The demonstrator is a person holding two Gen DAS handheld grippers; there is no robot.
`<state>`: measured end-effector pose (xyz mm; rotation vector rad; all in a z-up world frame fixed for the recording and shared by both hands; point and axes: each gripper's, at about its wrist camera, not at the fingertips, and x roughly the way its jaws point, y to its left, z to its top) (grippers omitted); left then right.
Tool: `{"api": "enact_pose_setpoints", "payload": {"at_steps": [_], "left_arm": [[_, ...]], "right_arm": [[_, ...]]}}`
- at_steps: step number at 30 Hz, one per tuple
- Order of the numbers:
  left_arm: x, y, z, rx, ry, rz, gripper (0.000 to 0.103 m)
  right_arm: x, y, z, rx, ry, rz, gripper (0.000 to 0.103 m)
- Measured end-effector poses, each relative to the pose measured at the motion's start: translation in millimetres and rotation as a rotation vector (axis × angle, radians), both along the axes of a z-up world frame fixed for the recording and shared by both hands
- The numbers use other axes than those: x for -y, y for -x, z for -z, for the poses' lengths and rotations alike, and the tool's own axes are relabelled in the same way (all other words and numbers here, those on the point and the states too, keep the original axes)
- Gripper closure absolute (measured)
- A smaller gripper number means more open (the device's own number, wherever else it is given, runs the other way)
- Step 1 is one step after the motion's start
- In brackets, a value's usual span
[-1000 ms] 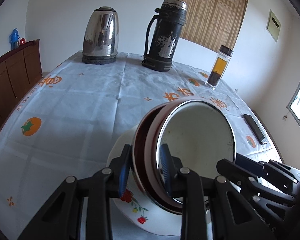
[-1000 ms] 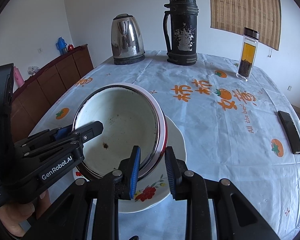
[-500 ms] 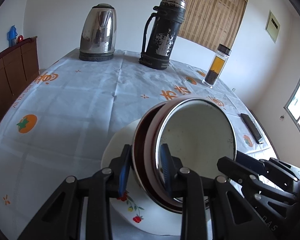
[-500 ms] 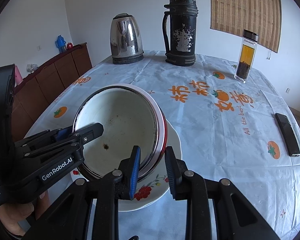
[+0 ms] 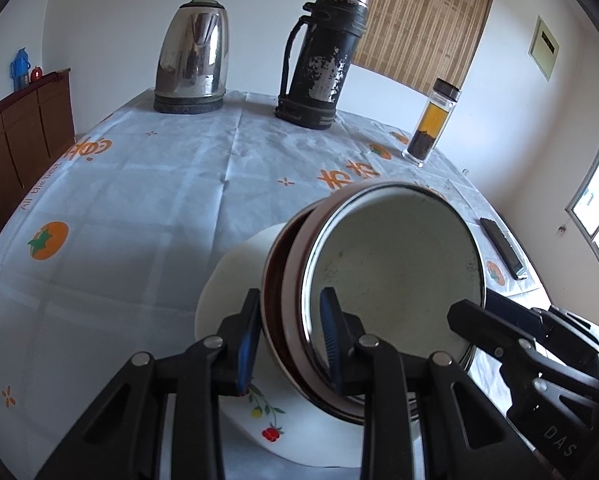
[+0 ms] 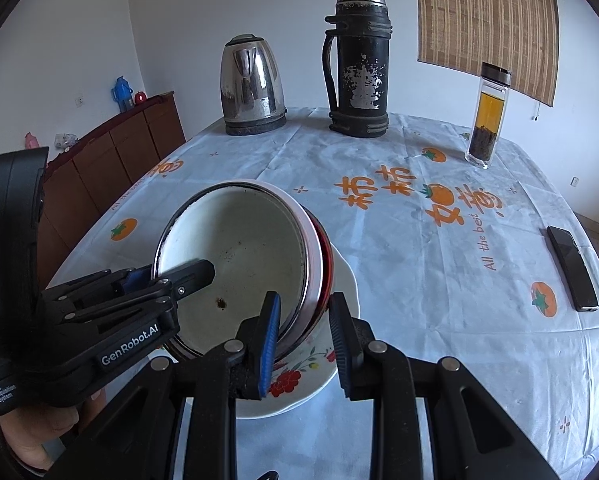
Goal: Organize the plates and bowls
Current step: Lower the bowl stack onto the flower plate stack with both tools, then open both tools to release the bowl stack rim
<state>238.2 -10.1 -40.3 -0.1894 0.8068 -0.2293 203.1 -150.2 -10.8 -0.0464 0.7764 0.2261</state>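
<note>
A stack of nested enamel bowls (image 5: 395,276), white inside with dark red rims, hangs above a white flowered plate (image 5: 239,280) on the table. My left gripper (image 5: 287,340) is shut on the stack's left rim. My right gripper (image 6: 305,336) is shut on the right rim of the same bowls (image 6: 239,256), over the plate (image 6: 299,380). Each gripper shows in the other's view: the right one in the left wrist view (image 5: 511,344), the left one in the right wrist view (image 6: 139,300).
A steel kettle (image 6: 251,84), a black thermos (image 6: 357,64) and a glass tea bottle (image 6: 487,116) stand at the table's far side. A black phone (image 6: 571,268) lies at the right edge. A wooden sideboard (image 6: 111,160) stands to the left.
Both grippers and the bowl stack have moved a little forward over the table and higher above the plate. The grips are unchanged.
</note>
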Motion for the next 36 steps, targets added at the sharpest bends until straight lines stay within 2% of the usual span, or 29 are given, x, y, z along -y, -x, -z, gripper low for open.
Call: {"api": "enact_pose_setpoints", "payload": {"at_steps": [12,24,28,34,36], "left_arm": [[2,2,-2,0.018,0.007,0.015,0.073],[0,2,-1,0.024,0.012,0.012,0.071],[0,1,0,0.016,0.020,0.017,0.065],[1,1,0,0.017,0.019,0.018,0.064],[1,3,-2,0.027,0.019,0.012,0.060]], "right_arm": [[11,-5,6,-0.001,-0.063,0.015,0.076],[7,-4,8,0.026,-0.048,0.018,0.076],[8,-5,9,0.022,-0.060,0.012,0.074],[5,-3,11,0.026,-0.046,0.007,0.073],[6,-3,11,0.029,-0.050,0.005,0.073]]}}
